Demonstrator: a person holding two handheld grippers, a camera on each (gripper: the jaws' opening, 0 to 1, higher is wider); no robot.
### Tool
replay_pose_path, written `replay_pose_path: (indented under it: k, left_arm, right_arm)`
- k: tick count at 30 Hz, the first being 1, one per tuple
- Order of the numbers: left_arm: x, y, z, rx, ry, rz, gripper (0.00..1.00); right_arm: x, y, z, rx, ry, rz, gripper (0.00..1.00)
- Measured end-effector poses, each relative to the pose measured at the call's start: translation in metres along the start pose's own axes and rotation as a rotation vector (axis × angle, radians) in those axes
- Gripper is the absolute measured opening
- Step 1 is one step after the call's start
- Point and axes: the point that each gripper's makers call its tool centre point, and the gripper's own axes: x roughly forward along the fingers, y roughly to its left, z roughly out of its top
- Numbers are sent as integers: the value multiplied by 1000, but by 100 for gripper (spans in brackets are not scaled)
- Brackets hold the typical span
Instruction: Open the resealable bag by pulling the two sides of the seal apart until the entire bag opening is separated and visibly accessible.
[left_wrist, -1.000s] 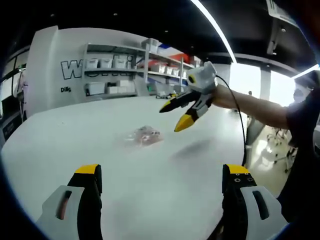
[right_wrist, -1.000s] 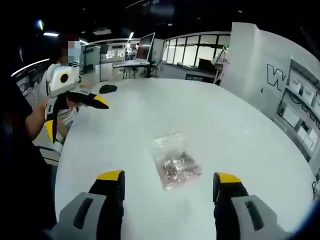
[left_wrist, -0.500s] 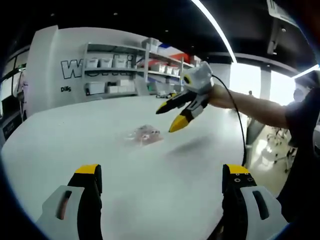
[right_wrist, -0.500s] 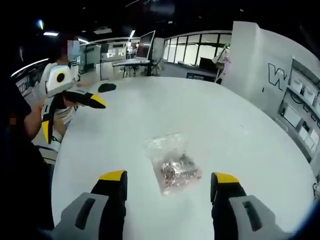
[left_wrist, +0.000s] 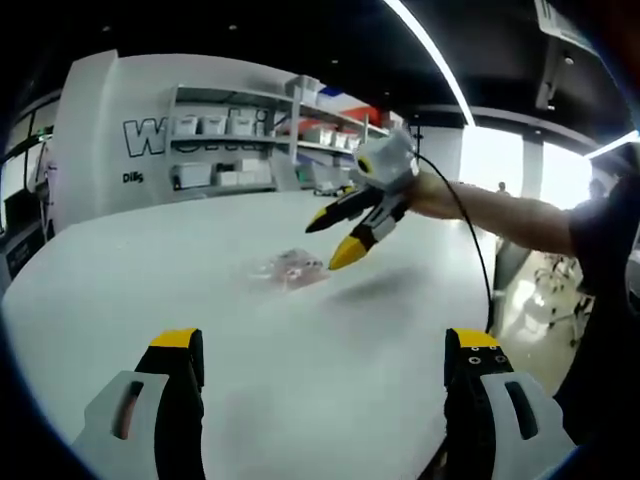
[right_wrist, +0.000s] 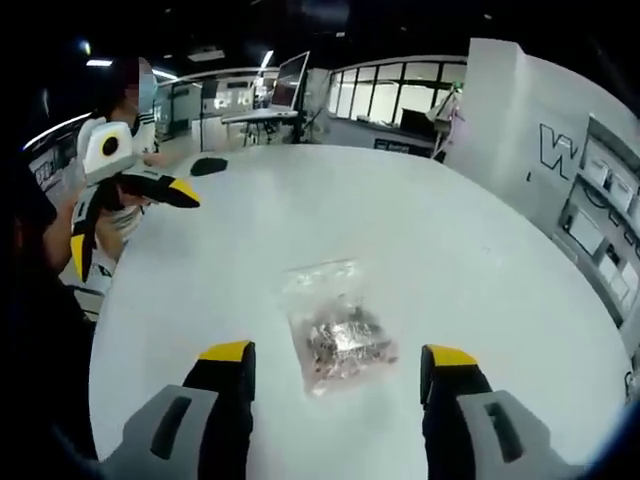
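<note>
A clear resealable bag (right_wrist: 335, 330) with small dark bits inside lies flat on the white round table (right_wrist: 420, 230); its seal end points away from me in the right gripper view. My right gripper (right_wrist: 338, 368) hangs open just above and before the bag, jaws wide on either side of it. In the left gripper view the bag (left_wrist: 291, 268) lies mid-table, and the right gripper (left_wrist: 331, 242) hovers open close to its right. My left gripper (left_wrist: 325, 350) is open and empty, well short of the bag; it appears held off the table's left edge as the left gripper (right_wrist: 125, 215).
Shelves with white bins (left_wrist: 260, 135) line the far wall. A small dark object (right_wrist: 208, 166) rests near the table's far-left edge. A person (right_wrist: 120, 150) stands past the table, and desks with a monitor (right_wrist: 285, 95) stand farther back.
My right gripper has moved in toward the bag and lower; the bag now lies nearer between its jaws. The left gripper has barely moved.
</note>
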Motion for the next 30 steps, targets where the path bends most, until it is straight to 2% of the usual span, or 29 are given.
replay_pose_path:
  k: [30]
  left_arm:
    - [-1,2,-2,-4,3,4,99]
  right_arm:
    - [20,0,8,-48,35,19,64]
